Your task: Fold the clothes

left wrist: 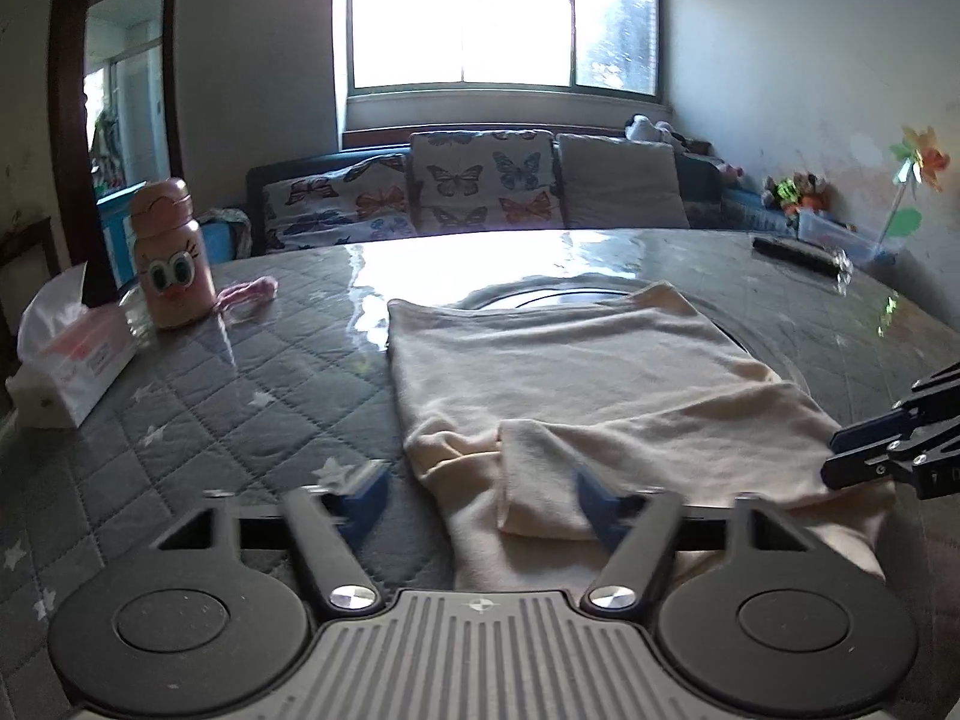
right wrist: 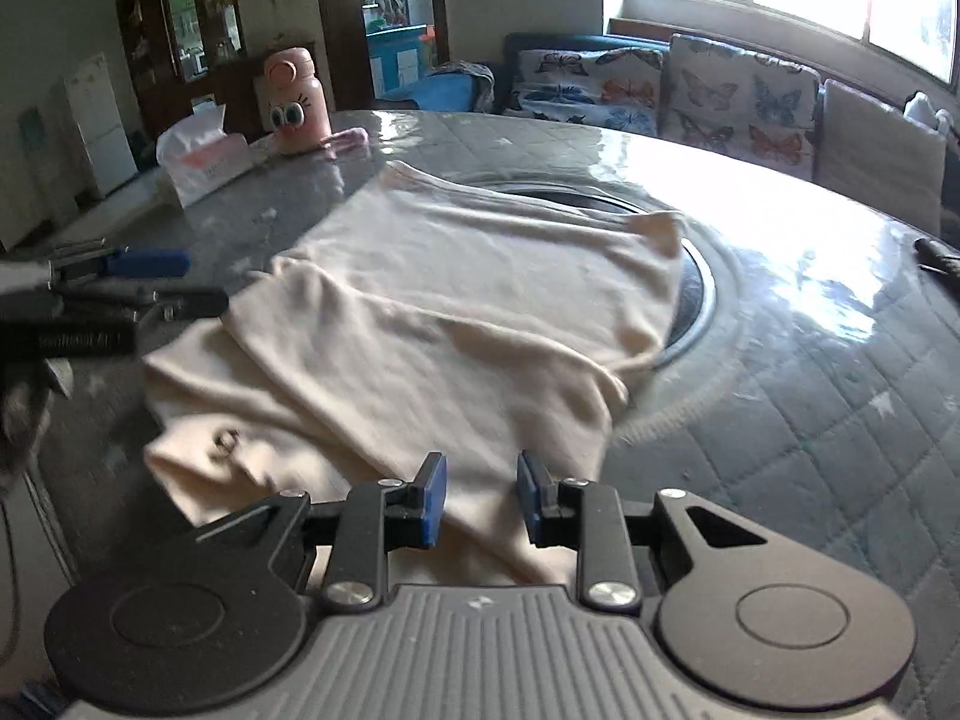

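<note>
A cream shirt (left wrist: 576,372) lies partly folded on the grey quilted table (left wrist: 210,396), a sleeve flap folded over near its near edge. My left gripper (left wrist: 480,501) is open wide over the shirt's near left corner, with nothing between its blue pads. My right gripper (right wrist: 477,501) is open above the shirt's (right wrist: 468,288) near edge, and empty. The right gripper also shows at the right edge of the left wrist view (left wrist: 888,450). The left gripper shows at the left of the right wrist view (right wrist: 120,282).
A pink cartoon bottle (left wrist: 171,255) and a tissue box (left wrist: 66,354) stand at the table's far left. A dark remote (left wrist: 795,255) lies at the far right. A round inset (right wrist: 690,276) lies under the shirt. A butterfly-print sofa (left wrist: 468,186) is behind the table.
</note>
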`<state>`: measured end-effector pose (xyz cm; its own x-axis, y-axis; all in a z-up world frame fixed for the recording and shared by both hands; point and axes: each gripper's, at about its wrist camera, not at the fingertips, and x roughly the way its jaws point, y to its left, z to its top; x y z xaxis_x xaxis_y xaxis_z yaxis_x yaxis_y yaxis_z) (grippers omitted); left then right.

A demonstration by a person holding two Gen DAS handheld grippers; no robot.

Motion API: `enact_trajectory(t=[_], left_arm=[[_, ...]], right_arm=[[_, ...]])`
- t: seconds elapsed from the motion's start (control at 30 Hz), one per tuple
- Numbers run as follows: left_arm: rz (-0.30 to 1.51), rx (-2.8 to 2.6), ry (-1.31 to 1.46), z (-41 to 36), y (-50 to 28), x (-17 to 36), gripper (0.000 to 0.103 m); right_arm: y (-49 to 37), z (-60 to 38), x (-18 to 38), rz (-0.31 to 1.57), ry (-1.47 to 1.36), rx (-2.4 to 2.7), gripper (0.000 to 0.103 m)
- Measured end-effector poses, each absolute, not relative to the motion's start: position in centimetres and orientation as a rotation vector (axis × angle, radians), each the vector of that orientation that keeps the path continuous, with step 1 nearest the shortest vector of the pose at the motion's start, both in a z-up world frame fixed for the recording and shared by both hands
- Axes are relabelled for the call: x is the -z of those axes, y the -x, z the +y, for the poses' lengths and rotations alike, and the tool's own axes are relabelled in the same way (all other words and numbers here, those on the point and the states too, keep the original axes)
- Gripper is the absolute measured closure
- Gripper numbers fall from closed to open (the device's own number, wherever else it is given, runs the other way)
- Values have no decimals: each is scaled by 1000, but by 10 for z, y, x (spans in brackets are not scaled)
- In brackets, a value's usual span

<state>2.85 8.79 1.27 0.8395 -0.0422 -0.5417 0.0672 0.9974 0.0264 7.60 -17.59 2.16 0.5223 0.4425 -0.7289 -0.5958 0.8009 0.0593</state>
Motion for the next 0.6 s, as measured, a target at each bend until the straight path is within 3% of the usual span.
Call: enact_trajectory(t=[0.13, 0.5, 0.6], left_arm=[[577, 86, -81, 79, -29, -9, 64], [612, 96, -126, 68, -31, 0, 81], [614, 88, -119, 69, -31, 0, 95]], right_arm=[[-68, -186, -23, 778, 217, -625, 69], [-62, -192, -18, 756, 236, -623, 68], [-57, -187, -20, 725, 276, -628, 68]])
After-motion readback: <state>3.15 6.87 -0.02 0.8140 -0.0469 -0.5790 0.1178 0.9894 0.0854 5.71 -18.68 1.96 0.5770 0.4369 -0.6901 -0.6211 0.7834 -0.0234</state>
